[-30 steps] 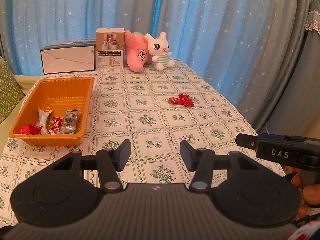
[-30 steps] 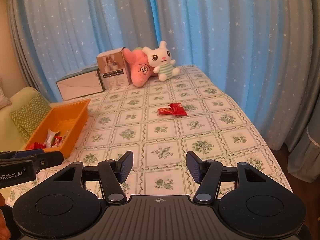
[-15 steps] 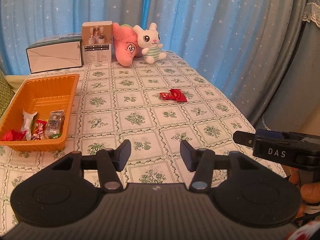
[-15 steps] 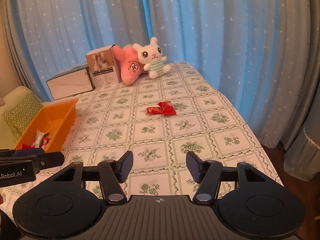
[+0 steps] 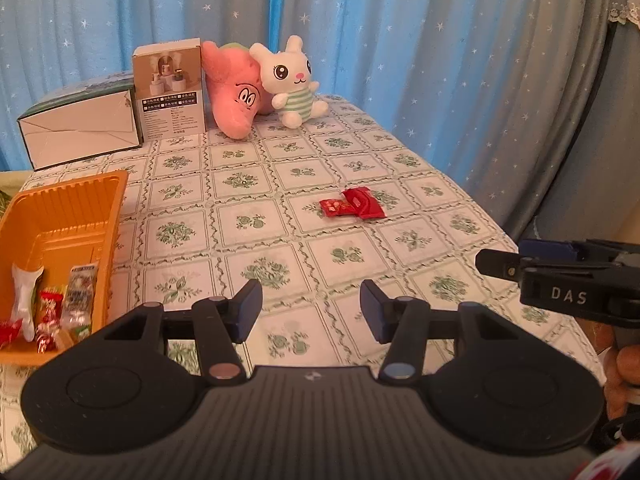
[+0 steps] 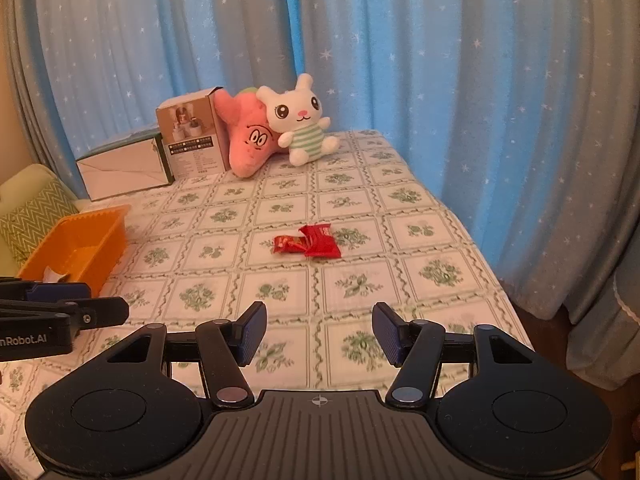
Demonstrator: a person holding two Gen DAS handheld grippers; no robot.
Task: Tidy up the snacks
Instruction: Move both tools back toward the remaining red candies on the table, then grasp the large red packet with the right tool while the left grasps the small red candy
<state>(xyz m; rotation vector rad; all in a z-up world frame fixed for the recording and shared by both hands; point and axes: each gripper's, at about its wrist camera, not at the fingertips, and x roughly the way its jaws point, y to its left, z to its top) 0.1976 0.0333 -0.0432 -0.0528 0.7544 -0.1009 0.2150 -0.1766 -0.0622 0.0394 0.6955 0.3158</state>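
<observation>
Two red snack packets point(image 5: 353, 208) point(image 6: 308, 241) lie side by side in the middle of the green-patterned tablecloth. An orange tray point(image 5: 68, 216) point(image 6: 76, 240) at the left edge holds several wrapped snacks point(image 5: 48, 304). My left gripper point(image 5: 311, 312) hovers open and empty over the near part of the table, short of the red packets. My right gripper point(image 6: 319, 334) is also open and empty, with the packets ahead of it. Each gripper shows in the other's view at the side, the right one point(image 5: 560, 276) held by a hand point(image 5: 624, 364), the left one point(image 6: 60, 316) near the tray.
At the back stand a white-and-green box point(image 5: 80, 128), a brown product box point(image 5: 170, 88), a pink star plush point(image 5: 236, 84) and a white bunny plush point(image 5: 294, 80). Blue starred curtains point(image 5: 440, 40) hang behind. The table's right edge point(image 6: 492, 264) drops to the floor; a green cushion point(image 6: 32, 212) lies left.
Both grippers have moved forward over the table toward the red packets and a little lower; the packets and plush toys look nearer. The jaws have kept the same gap.
</observation>
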